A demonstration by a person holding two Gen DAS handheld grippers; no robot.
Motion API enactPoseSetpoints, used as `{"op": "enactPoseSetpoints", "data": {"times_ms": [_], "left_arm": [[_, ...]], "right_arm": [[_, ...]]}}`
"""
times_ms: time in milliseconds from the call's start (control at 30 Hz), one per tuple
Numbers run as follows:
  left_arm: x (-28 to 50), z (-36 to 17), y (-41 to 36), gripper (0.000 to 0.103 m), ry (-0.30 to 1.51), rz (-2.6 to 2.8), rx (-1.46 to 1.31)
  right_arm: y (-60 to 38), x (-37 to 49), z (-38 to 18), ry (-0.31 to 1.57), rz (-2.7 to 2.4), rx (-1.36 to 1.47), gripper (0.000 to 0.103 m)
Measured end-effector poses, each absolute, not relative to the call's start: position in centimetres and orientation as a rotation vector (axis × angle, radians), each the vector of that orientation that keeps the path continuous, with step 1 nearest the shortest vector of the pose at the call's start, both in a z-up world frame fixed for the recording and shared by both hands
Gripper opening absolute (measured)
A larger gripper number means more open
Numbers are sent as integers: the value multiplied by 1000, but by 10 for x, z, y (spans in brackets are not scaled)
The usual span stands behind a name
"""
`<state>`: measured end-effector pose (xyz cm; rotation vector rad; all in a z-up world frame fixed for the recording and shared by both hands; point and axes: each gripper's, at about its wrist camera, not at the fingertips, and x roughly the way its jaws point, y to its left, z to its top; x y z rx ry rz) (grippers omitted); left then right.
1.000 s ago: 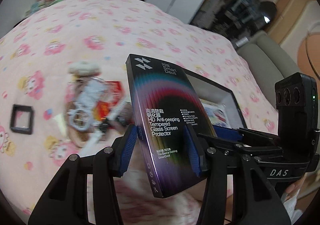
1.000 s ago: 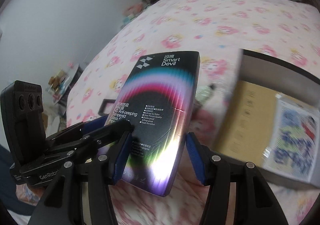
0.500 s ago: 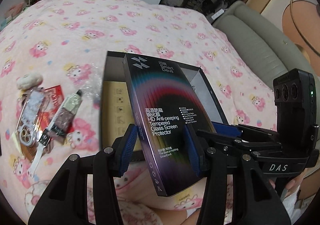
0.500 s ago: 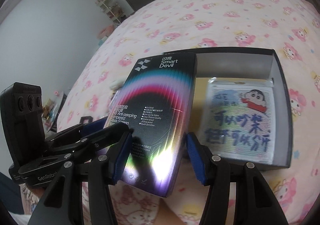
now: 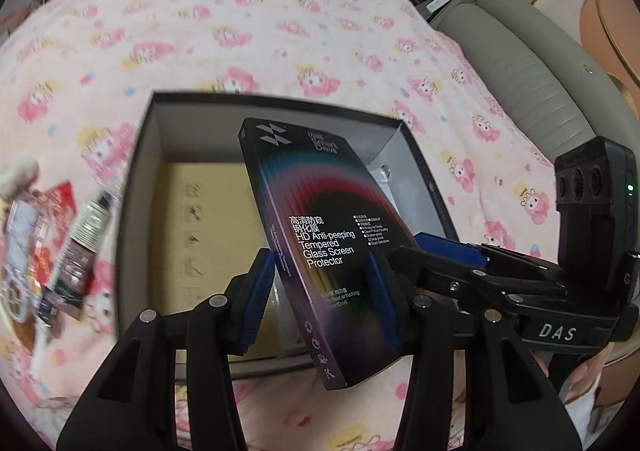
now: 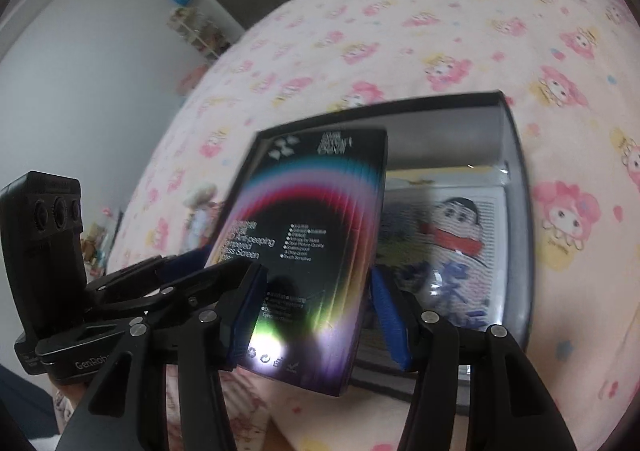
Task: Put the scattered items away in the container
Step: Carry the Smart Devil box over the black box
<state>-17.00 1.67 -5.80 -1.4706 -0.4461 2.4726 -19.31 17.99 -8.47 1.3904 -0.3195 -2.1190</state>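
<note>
Where cardboard lies: box (image 5: 144, 155) (cartoon card (image 6: 452, 251) inside)

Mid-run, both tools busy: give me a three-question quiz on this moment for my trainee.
1. True or false: the screen protector box lies flat on the floor of the black container.
2. Which tool grips the box? A: left tool only. B: right tool only. C: both.
3. Fill in: the tube and the loose items around it lie ____ the container, on the pink bedspread.

Key: 1 false, it is held tilted above the opening; 2 C; 3 outside.
</note>
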Motion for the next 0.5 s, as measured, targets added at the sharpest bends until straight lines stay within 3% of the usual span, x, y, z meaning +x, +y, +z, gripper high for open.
{"op": "enactPoseSetpoints", "data": {"times_ms": [67,100,133,367,500], "left_arm": [[-173,-68,21,44,-450,2458,-1481],[-174,-73,24,34,-461,2439,-1487],[-175,-78,25,32,-479,2430,-1496],[-182,-91,37,32,-364,2492,-1556],[-184,-101,38,42,-299,2507,-1633]], "right_arm": [[181,-197,-89,-316,-2130,1392,50],[181,-199,-92,-328,-2113,1385,48],[181,-201,-94,-338,-2093,1382,45],[184,-209,-105,-325,-2124,1412,45],[183,-209,-113,-241,-2190,1480,45]]}}
